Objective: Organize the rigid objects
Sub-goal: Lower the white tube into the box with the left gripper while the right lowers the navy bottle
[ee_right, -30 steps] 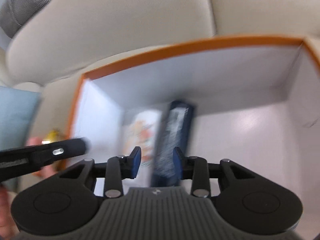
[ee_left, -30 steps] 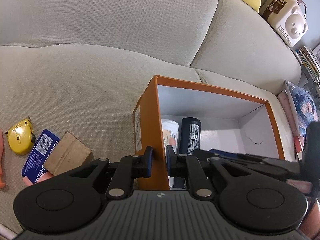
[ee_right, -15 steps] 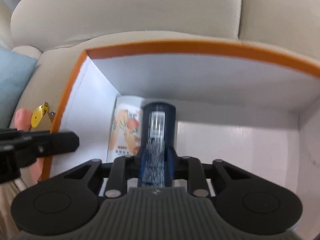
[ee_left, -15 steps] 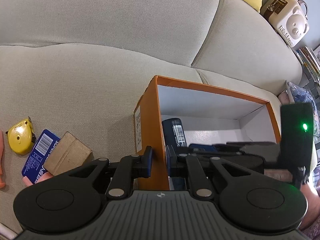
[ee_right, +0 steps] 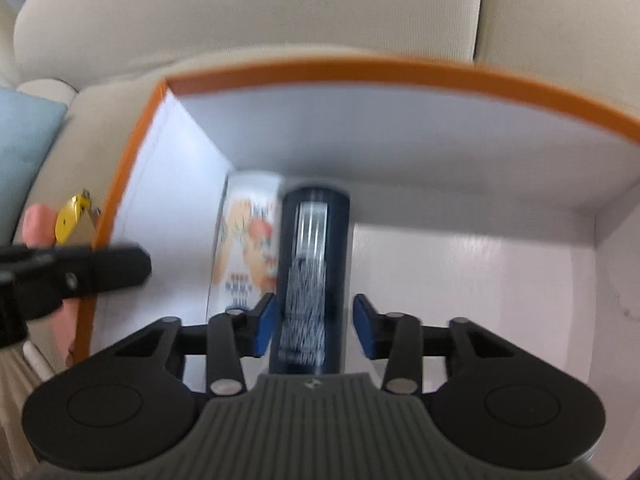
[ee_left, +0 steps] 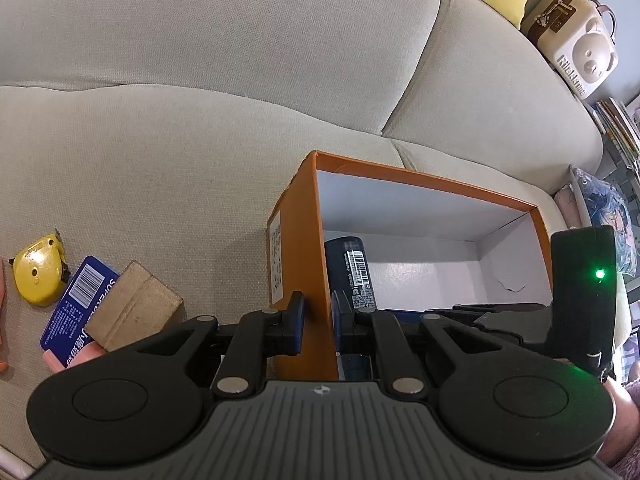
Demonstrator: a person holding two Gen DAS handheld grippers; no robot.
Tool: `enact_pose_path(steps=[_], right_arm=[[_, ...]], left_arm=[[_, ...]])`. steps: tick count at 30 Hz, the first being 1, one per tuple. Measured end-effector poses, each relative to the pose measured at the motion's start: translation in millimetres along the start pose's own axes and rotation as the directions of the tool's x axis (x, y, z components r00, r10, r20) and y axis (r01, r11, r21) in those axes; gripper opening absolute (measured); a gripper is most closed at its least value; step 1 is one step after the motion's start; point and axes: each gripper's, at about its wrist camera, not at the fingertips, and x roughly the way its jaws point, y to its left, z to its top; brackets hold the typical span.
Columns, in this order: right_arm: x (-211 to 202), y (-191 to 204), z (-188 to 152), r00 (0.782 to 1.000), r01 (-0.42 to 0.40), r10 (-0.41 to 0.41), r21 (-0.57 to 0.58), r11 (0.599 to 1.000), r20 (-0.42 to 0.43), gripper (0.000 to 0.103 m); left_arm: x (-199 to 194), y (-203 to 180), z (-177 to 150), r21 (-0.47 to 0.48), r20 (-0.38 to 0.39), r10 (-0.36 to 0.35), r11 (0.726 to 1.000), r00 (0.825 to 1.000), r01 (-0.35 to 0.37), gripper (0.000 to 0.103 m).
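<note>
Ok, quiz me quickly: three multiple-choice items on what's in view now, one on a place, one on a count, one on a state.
1. Where is the dark can?
A. on the floor
B. inside the orange box
C. held in the air above the box

2. How many cans lie in the box?
A. one
B. two
C. four

3. The right gripper has its jaws:
A. open
B. shut on the dark can
C. out of view

Answers:
1 B, the box's white walls surround it.
2 B, the dark can lies beside a white printed can.
3 A, a gap shows on each side of the can.
</note>
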Motion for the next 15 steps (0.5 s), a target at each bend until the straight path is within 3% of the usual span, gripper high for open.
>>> enact_pose_path(steps=[4,8,13,15], right_arm=[[-6,-2,1,0.999,0.007,-0.007,0.012,1.0,0.042,0.031],[-11,-5,13,0.997,0.007,-0.008,0.017,1.0,0.072,0.014],[-11,-3,14,0.997,0.016,-0.017,0.016,1.0,0.071,0.014],[-17,1,14,0.996,0.019,-0.021,0.022,1.0,0.083,0.02]], left_arm=[[0,1,2,-0.006,-0.001,-0.007,1.0,1.0,0.007,0.016],[1,0,3,-0.003,-0.003,-0.003,1.0,1.0,0.003,0.016],[1,3,4,-0.006,-0.003,-0.018,1.0,1.0,0.018,0.015],[-10,7,5,0.002,0.02,-0.022,1.0,1.0,0.022,0.016]])
